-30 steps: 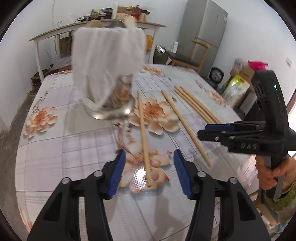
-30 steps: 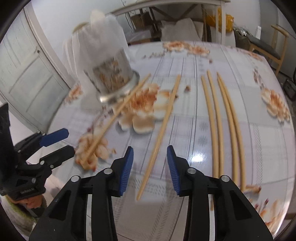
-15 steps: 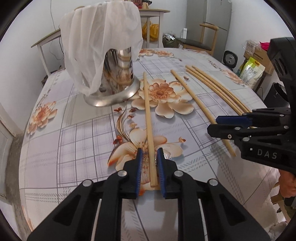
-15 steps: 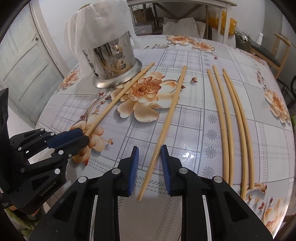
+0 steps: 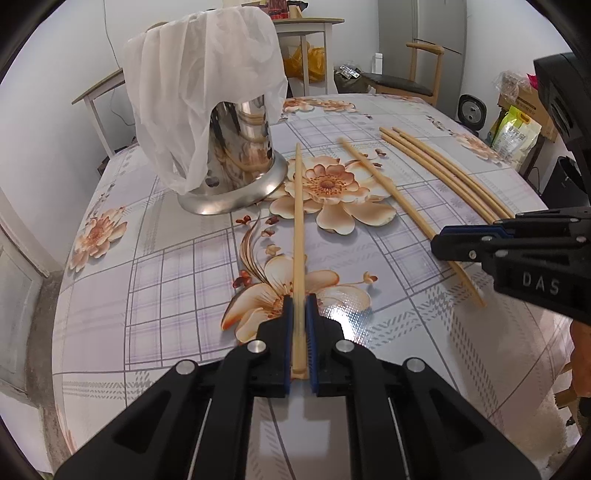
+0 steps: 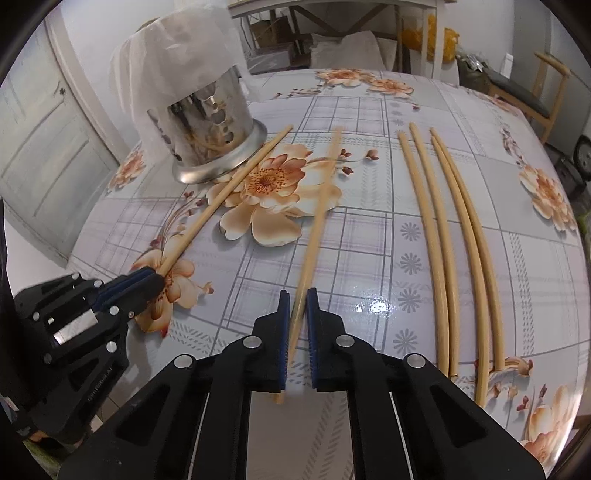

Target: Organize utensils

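Observation:
A steel utensil holder (image 5: 240, 173) draped with a white plastic bag (image 5: 199, 85) stands at the far left of the floral table (image 5: 166, 295). My left gripper (image 5: 299, 301) is shut on the near end of a long wooden chopstick (image 5: 298, 221) that points towards the holder's base. My right gripper (image 6: 295, 293) is shut on the near end of a second chopstick (image 6: 317, 214), slightly blurred. Each gripper shows in the other's view: the right gripper (image 5: 437, 242) and the left gripper (image 6: 159, 282). Several more chopsticks (image 6: 443, 240) lie side by side to the right.
The round table's edge curves close below both grippers. Beyond it stand a wooden chair (image 5: 410, 81), a grey fridge (image 5: 439, 26), a side table (image 5: 310, 22) with clutter, and bags (image 5: 517, 133) on the floor. A white door (image 6: 44, 147) is at the left.
Both grippers closed from wide open onto the near ends of their chopsticks. The left gripper dropped lower and tipped down towards the table; the right one stayed nearly in place.

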